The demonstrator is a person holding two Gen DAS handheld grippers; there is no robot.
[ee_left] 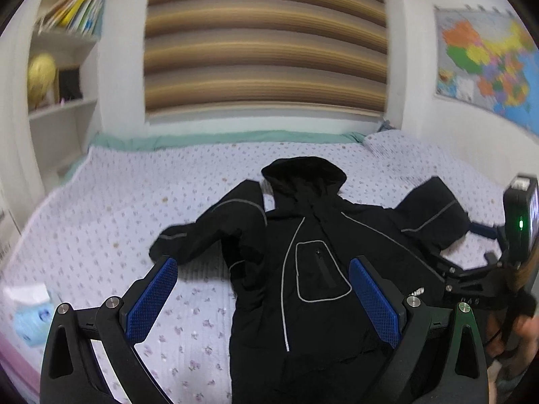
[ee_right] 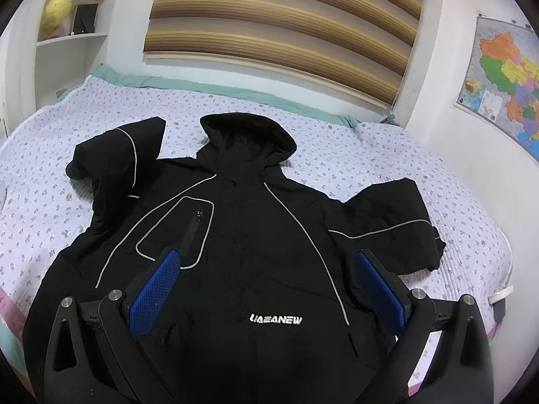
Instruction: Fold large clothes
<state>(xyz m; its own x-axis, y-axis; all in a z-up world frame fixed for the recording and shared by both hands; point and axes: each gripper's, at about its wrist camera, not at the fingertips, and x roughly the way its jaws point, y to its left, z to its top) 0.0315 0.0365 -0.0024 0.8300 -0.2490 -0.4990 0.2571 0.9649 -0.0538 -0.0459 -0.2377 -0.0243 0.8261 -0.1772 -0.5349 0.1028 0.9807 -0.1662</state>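
A black hooded jacket point(ee_right: 256, 235) with grey piping lies front up on the bed, with its hood point(ee_right: 249, 131) at the far end. Both sleeves are bent: one point(ee_right: 114, 155) lies to the left, the other point(ee_right: 394, 222) to the right. My right gripper point(ee_right: 267, 252) hovers open above the jacket's chest, holding nothing. In the left wrist view my left gripper point(ee_left: 262, 262) is open over the left half of the jacket point(ee_left: 303, 235), also with nothing in it. At that view's right edge is the right tool's camera housing point(ee_left: 520, 208), held by a hand.
The lilac flowered quilt point(ee_right: 337, 134) covers the bed, with a green sheet edge point(ee_right: 188, 84) at the far side. Behind are a striped blind point(ee_right: 286, 23), white shelves point(ee_right: 70, 37) and a wall map point(ee_right: 505, 77). A blue packet point(ee_left: 30, 316) lies at the left.
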